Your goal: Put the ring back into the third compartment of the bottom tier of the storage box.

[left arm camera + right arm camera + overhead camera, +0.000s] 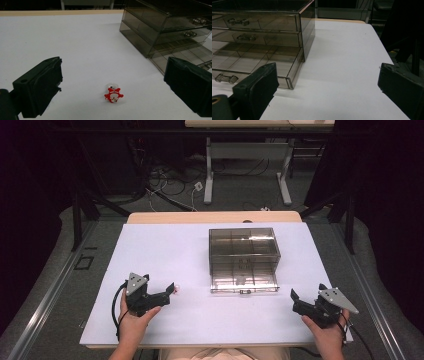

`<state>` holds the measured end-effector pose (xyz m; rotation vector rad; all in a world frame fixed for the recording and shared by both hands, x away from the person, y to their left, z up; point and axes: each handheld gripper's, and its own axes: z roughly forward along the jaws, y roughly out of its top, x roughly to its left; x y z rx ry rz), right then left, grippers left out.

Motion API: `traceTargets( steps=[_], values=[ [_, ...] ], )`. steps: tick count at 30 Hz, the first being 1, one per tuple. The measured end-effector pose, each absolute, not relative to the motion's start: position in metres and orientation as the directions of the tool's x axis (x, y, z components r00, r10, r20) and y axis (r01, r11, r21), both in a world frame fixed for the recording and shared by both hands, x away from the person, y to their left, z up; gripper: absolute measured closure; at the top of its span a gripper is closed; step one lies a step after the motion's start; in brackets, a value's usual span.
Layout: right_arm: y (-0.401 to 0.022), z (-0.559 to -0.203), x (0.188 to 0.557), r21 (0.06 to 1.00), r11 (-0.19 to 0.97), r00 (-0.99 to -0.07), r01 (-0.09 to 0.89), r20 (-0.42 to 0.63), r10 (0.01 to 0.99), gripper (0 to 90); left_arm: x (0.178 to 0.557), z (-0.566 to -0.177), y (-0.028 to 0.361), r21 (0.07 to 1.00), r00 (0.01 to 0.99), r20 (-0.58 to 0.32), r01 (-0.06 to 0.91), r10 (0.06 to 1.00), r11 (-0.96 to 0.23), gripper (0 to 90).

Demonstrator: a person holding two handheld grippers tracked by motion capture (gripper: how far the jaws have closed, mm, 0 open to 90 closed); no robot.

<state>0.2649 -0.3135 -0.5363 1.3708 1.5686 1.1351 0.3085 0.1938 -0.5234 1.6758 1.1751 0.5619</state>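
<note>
A smoky clear drawer box stands on the white tabletop, right of centre and nearer the far edge, with its fronts toward the near edge. Its bottom drawer is pulled out toward the near edge; the divided compartments look bare, though one small pale speck in it cannot be made out from the high view. The two upper drawers are shut, and what they hold cannot be told through the tinted walls. The left gripper hovers near the near-left corner, its fingers spread wide with nothing between them. Its own view shows what the high view gives as a mere dot: a small red toy ring lying on the tabletop just ahead of the fingers, left of the box and well apart from it, red figure face toward the camera, clear band behind it toward the far edge. The right gripper hovers near the near-right corner, fingers likewise spread and empty; its view shows the drawer handles and the open drawer's right front corner.
</note>
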Motion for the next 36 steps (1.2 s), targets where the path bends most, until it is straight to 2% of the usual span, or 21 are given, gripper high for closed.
traceTargets(
  steps=[17,27,29,36],
  values=[
    [-0.314,-0.538,0.266,0.942,0.033,-0.146,0.334,0.017,0.989,2.2,0.326,-0.525,0.185,0.872,0.407,-0.204,0.489,0.89,-0.023,5.2],
    [-0.315,-0.537,0.265,0.929,0.036,-0.145,0.368,0.02,0.989,2.2,0.333,-0.529,0.177,0.855,0.403,-0.189,0.516,0.895,-0.052,9.7],
    [-0.314,-0.539,0.267,0.941,0.023,-0.141,0.338,0.027,0.99,2.2,0.334,-0.531,0.176,0.852,0.397,-0.192,0.521,0.898,-0.048,11.1],
    [-0.315,-0.539,0.267,0.937,0.036,-0.149,0.346,0.017,0.989,2.2,0.334,-0.534,0.177,0.842,0.399,-0.184,0.535,0.898,-0.065,15.9]
  ],
)
